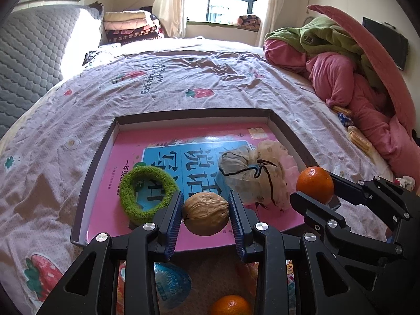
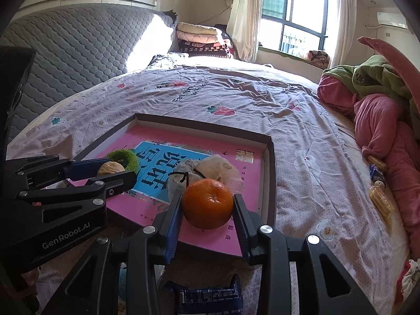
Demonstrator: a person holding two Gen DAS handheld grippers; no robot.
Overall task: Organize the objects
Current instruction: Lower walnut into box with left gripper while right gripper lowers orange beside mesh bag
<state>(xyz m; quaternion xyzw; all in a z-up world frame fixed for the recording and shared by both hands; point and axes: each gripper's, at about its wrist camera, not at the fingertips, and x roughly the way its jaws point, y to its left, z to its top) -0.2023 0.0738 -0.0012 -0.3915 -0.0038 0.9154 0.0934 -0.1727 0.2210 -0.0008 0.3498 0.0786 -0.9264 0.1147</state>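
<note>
Walnut (image 1: pixel 206 214) clamped between the pads of the left gripper (image 1: pixel 206 218), above the near edge of a shallow box (image 1: pixel 89 173) lined with a pink book (image 1: pixel 126 155). Tangerine (image 2: pixel 207 203) held likewise in the right gripper (image 2: pixel 207 210) — over the same box's near right part. Inside the box: a green fuzzy ring (image 1: pixel 147 194) and a crumpled mesh pouch with dark cord (image 1: pixel 252 173), possibly touching. The box lies on a strawberry-print bedsheet (image 1: pixel 183 84) — a second tangerine (image 1: pixel 231 305) sits below the left gripper.
</note>
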